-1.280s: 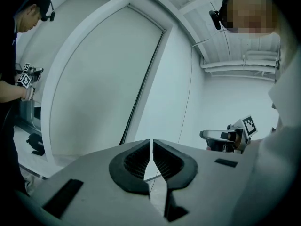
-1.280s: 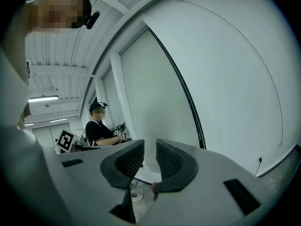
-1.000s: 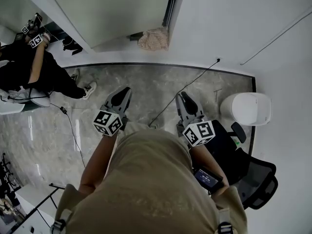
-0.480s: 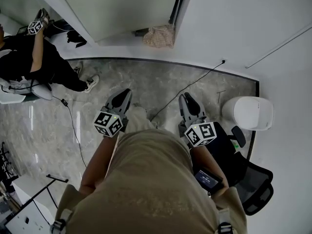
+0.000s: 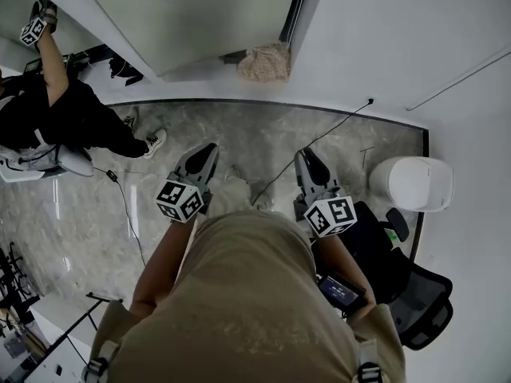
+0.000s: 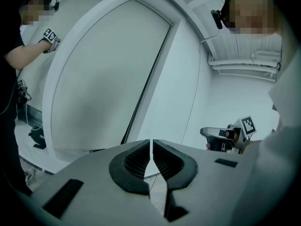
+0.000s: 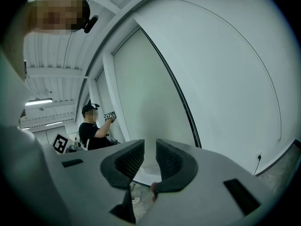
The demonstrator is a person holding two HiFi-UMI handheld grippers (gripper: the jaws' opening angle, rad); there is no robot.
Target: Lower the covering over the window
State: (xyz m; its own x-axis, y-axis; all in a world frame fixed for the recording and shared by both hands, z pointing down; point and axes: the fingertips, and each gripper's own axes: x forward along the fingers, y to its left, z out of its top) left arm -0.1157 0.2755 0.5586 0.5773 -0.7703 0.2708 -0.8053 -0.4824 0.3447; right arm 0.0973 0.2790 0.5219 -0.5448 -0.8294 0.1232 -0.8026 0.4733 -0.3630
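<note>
1. Pale grey-green window covering (image 5: 207, 14) fills the white window frame (image 5: 96, 26) ahead, well apart from both hand-held tools. No pull cord or bottom rail can be made out.
2. The left grey two-jaw tool (image 5: 206, 150) has its jaws pressed almost together on nothing. The right grey two-jaw tool (image 5: 303, 155) holds its jaws slightly apart, likewise empty.
3. Likely trouble:
   - The left tool, arriving closed, would nudge the covering rather than catch it.
   - The thin black cable (image 5: 334, 128) across the grey marble floor (image 5: 239, 130) could snag a foot.
   - The black office chair (image 5: 419, 294) crowds the right arm.
4. Count: one covering, two tools in the wearer's hands, one cable, one chair, one white round container (image 5: 411, 182), and one second person in black (image 5: 56, 114) at the left.
</note>
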